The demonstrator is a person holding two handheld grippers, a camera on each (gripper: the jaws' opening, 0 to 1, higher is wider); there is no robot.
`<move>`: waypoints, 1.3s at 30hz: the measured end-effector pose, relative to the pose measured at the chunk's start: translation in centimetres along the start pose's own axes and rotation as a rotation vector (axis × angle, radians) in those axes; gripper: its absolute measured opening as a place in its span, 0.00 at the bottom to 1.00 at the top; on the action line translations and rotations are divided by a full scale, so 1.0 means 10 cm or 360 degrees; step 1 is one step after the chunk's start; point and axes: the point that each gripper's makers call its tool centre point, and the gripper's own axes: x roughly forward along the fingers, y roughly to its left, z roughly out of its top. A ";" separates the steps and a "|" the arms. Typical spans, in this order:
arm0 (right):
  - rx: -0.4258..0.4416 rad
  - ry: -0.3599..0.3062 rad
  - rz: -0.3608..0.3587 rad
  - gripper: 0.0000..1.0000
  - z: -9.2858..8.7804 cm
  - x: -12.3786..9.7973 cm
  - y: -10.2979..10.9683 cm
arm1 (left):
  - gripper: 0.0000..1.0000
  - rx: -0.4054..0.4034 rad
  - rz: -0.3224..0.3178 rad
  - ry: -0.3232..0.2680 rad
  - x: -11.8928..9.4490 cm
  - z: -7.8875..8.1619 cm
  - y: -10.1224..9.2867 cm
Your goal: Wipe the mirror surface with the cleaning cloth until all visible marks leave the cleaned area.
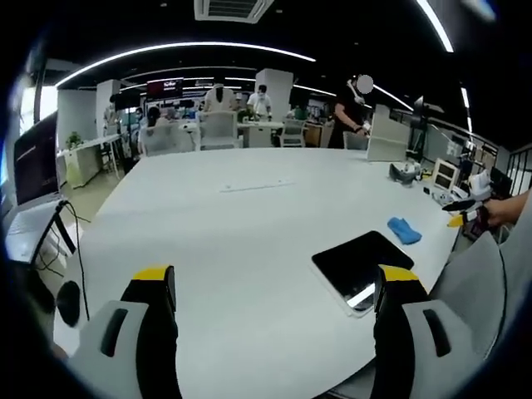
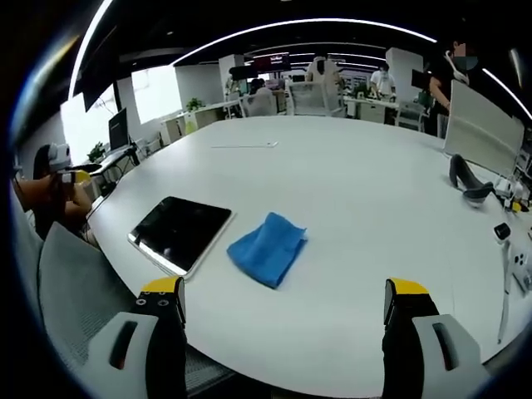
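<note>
A flat rectangular mirror (image 2: 179, 232) with a pale rim lies on the white table (image 2: 349, 183), its face looking dark. Just right of it sits a crumpled blue cleaning cloth (image 2: 268, 248). My right gripper (image 2: 283, 312) hovers open above the near table edge, short of the cloth, nothing between its jaws. In the left gripper view the mirror (image 1: 363, 267) lies by the table's right edge, beside my right jaw, with the cloth (image 1: 404, 230) beyond it. My left gripper (image 1: 274, 291) is open and empty over the table (image 1: 241, 233).
A grey chair back (image 2: 79, 283) stands at the table edge near the mirror. Small devices and cables (image 2: 507, 249) lie at the right of the table, and a dark headset-like object (image 2: 470, 184). A laptop (image 1: 37, 162) sits left. People stand at distant desks.
</note>
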 end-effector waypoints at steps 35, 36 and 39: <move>-0.0035 -0.0078 -0.0057 0.97 0.41 0.32 0.02 | 0.99 0.0077 -0.0086 0.0086 0.13 -0.15 -0.14; -0.0052 -0.0074 -0.0061 0.96 0.45 0.37 0.04 | 0.99 0.0028 -0.0085 0.0066 0.14 -0.12 -0.14; -0.0075 -0.0067 -0.0057 0.96 0.51 0.49 0.09 | 0.99 -0.0032 -0.0083 -0.0006 0.16 -0.01 -0.13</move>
